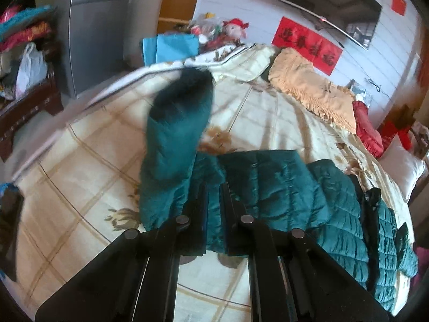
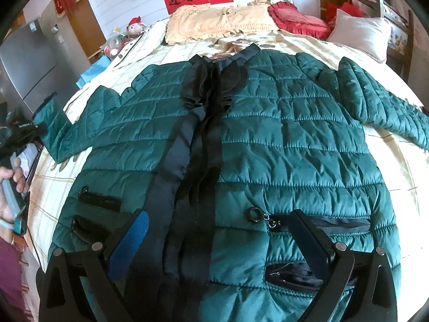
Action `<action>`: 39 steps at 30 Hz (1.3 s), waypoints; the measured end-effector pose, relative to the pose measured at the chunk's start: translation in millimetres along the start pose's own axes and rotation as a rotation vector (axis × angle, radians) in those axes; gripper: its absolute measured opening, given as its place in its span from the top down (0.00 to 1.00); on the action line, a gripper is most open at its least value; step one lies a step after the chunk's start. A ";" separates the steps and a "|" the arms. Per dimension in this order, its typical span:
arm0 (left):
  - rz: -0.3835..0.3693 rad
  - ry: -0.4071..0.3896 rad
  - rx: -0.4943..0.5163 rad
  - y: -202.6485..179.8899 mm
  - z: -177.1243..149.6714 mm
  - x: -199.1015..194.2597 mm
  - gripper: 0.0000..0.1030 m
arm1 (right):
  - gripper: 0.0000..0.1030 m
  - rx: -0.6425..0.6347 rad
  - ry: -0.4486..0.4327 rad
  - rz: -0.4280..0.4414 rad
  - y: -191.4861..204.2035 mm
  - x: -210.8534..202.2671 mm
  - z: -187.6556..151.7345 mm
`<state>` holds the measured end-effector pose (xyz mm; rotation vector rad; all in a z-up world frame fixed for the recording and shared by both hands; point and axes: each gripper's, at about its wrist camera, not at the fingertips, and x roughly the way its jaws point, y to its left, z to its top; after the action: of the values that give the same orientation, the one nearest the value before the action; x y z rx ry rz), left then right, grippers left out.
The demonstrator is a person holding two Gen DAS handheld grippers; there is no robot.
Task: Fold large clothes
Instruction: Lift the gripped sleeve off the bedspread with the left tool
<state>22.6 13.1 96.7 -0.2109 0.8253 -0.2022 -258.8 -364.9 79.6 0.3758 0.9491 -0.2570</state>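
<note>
Lying face up and spread across a cream checked bed (image 2: 348, 53), a teal quilted jacket (image 2: 295, 134) fills the right wrist view, its right sleeve running off the edge at 3 o'clock. The right tongs (image 2: 219, 230) hang wide apart above the hem, pads touching nothing, while a hand (image 2: 10, 177) at 9 o'clock is half cut off. In the left wrist view the left tongs (image 1: 214, 187) are clamped narrow on teal fabric, with a motion-blurred sleeve (image 1: 177, 128) rising toward 12 o'clock, its cuff indistinct.
</note>
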 end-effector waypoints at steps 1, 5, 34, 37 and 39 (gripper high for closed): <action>-0.015 0.013 -0.018 5.3 -1.2 4.5 0.93 | 0.00 -0.001 0.005 -0.003 -0.4 0.5 -0.5; -0.088 0.068 -0.144 37.4 -8.5 19.2 0.93 | 0.00 0.000 0.021 -0.008 -1.8 4.0 -0.5; -0.157 -0.003 -0.774 186.6 -11.0 37.3 0.22 | 0.00 -0.045 0.083 -0.003 26.5 23.0 4.5; -0.152 -0.024 -0.770 186.1 -6.3 41.4 0.22 | 0.00 -0.045 0.086 -0.010 25.7 24.3 5.7; -0.136 -0.022 -0.736 181.7 -2.9 43.1 0.23 | 0.00 -0.044 0.087 -0.010 25.7 24.2 6.0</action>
<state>66.4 176.0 16.6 -0.9605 0.8370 -0.0141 -231.2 -345.3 67.9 0.3445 1.0404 -0.2303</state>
